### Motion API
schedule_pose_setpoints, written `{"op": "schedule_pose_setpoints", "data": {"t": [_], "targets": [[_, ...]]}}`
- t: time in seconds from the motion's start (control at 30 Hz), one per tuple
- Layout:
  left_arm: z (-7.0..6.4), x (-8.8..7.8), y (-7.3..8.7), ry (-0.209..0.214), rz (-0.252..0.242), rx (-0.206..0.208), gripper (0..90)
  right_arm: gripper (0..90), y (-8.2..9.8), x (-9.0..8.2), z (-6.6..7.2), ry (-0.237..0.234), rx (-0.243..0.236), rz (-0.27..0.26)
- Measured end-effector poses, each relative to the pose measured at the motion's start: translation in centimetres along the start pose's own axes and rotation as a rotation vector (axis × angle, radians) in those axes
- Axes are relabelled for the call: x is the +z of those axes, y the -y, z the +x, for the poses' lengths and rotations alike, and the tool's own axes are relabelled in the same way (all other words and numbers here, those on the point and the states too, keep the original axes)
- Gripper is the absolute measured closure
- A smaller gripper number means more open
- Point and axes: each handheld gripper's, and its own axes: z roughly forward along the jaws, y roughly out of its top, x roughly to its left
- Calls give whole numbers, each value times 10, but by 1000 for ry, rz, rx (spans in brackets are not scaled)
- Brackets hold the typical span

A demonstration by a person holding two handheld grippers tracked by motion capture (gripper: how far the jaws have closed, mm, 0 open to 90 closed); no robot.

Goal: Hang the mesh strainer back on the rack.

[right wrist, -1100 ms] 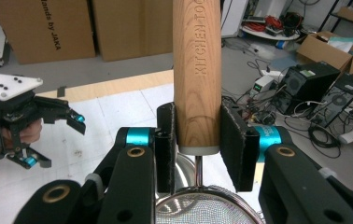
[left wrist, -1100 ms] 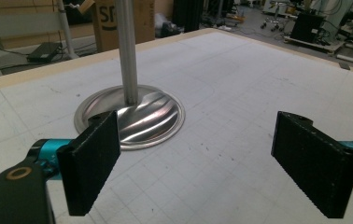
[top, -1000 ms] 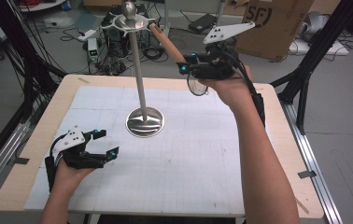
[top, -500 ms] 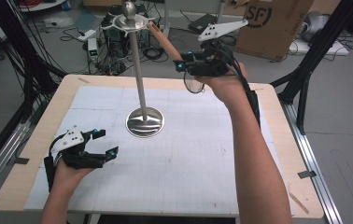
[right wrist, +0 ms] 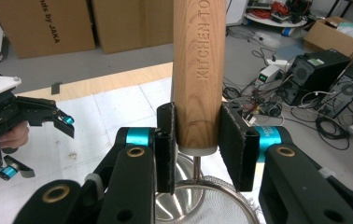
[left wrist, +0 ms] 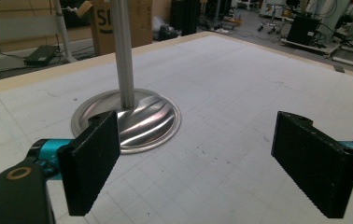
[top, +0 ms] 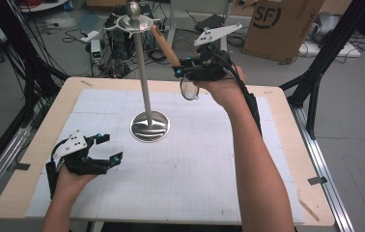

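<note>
Holding: I have my right tongs (right wrist: 197,147) clamped on the wooden handle (right wrist: 198,70) of a small mesh strainer (right wrist: 207,205), both pads pressed flat against the wood just above its lower end.
Strainer position: raised in the air over the far side of the table (top: 248,193), handle (top: 165,44) slanting up toward the top of the metal stand (top: 144,82), mesh bowl (top: 189,89) hanging below my right hand (top: 221,84).
Handle marking: I read "KITCHEN TO" stamped along the wood in the right gripper view.
Stand: upright pole on a round shiny base (left wrist: 128,119), near the middle of the table, with a ball and hooked arms at its top (top: 133,19).
Left tongs: (top: 104,147) spread wide with nothing between them, resting low at the near left of the table and aimed toward the stand's base.
Left hand: (top: 72,176) sits well apart from the strainer.
Surface: white gridded mat on a pale wooden table.
</note>
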Motion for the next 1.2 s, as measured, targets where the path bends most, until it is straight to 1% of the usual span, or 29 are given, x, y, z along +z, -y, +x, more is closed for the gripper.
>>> {"op": "schedule_pose_setpoints", "data": {"t": [0.03, 0.17, 0.47, 0.5, 0.6, 0.67, 0.77, 0.87, 0.9, 0.93, 1.0, 1.07, 1.13, 1.17, 1.2], "targets": [[0, 0, 0, 0, -1, 0, 162, 681, 0, 2, 0, 0, -11, 1], [-1, 0, 0, -1, -5, -2, 162, 681, -1, 9, 2, -6, -5, 10], [-1, -1, 0, -1, -5, -2, 161, 681, -2, 19, 3, 1, 12, 32], [-1, -1, 0, -2, -6, -1, 162, 681, -2, 21, 2, 2, 7, 28], [-1, 0, 0, -2, -4, -2, 162, 682, -3, 24, 2, -1, 14, 31], [0, 1, 0, -2, 0, 5, 161, 681, -3, 28, 3, -3, 18, 35], [-1, 2, 0, 6, 3, 4, 162, 681, -4, 32, 4, -4, 22, 39], [-1, 1, 0, 3, 5, 7, 162, 679, -6, 36, 6, 0, 28, 49], [-1, 1, 0, 3, 2, 2, 162, 679, -7, 37, 5, 2, 20, 48], [-1, 1, 0, 4, -1, 2, 162, 679, -7, 38, 6, -1, 28, 50], [0, 1, 0, -1, 1, 2, 162, 677, -7, 39, 6, -2, 29, 53], [0, 1, 0, 3, 0, 1, 162, 674, -8, 41, 6, -10, 23, 54], [-1, 2, 0, 3, 2, 2, 162, 662, -8, 41, 7, -8, 22, 58], [-1, 2, 0, 4, 2, 1, 162, 631, -8, 42, 7, -9, 9, 56], [-1, 2, 0, 5, 3, -1, 162, 588, -9, 42, 8, -1, 7, 53]]}}
